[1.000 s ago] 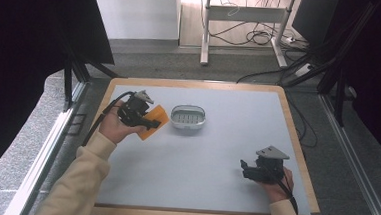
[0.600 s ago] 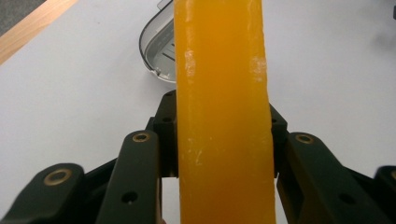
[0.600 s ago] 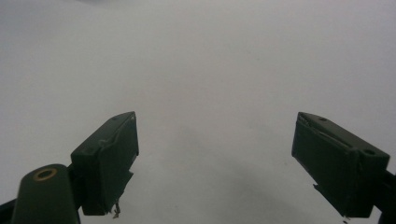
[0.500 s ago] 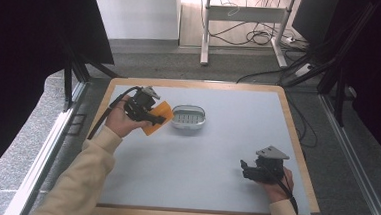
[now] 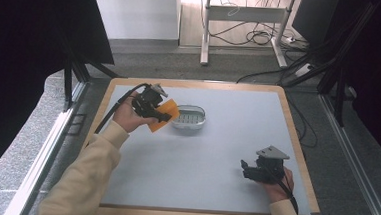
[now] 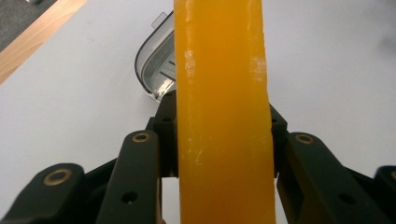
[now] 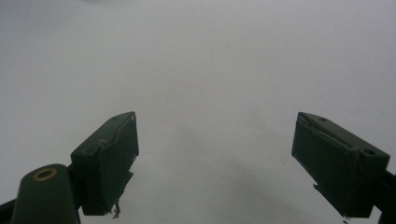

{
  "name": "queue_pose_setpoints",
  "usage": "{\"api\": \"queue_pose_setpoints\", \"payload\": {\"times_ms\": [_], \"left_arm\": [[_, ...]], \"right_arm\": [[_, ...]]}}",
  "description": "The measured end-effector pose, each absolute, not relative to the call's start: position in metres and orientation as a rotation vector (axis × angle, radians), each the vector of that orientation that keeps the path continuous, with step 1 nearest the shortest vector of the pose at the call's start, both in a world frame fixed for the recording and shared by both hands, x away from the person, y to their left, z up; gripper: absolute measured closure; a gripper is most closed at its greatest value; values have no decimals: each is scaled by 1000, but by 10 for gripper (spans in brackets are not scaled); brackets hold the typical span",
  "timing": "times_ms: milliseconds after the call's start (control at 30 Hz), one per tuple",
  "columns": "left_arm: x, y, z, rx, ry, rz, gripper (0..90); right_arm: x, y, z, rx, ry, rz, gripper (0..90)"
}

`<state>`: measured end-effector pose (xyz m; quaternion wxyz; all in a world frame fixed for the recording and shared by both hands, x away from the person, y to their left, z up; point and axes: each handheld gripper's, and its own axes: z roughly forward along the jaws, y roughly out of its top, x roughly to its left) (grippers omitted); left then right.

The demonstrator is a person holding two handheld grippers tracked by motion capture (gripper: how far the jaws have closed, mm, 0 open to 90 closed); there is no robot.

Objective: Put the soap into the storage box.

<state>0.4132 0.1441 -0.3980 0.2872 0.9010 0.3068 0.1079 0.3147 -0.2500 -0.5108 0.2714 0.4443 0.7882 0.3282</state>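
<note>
An orange bar of soap point(image 5: 163, 115) hangs just left of a small oval silver soap dish point(image 5: 189, 117) at the back middle of the table. My left gripper point(image 5: 158, 114) is shut on that bar, and in the left gripper view the soap point(image 6: 222, 112) stands upright between both jaws, with the dish point(image 6: 156, 63) behind it to the left. Near the front right, my right gripper point(image 5: 246, 170) rests low over the mat. Its jaws stand wide apart in the right gripper view point(image 7: 217, 161), with only bare grey mat between them.
The grey mat point(image 5: 210, 164) covers the table inside a wooden frame point(image 5: 305, 159). Black cables trail from both grippers. Beyond the far edge are a floor, desk legs and loose cables point(image 5: 263, 37).
My left gripper has carried the orange soap to the right, closer to the soap dish, and slightly up. The right gripper has stayed where it was.
</note>
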Motion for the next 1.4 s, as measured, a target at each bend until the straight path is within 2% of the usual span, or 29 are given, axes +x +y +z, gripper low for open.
{"api": "queue_pose_setpoints", "payload": {"times_ms": [667,1400], "left_arm": [[430,133,-391,2412,778,253,621],[447,121,-389,2445,719,285,621]], "right_arm": [[314,-249,-511,1174,2127,903,152],[315,-250,-512,1183,2127,897,152]]}}
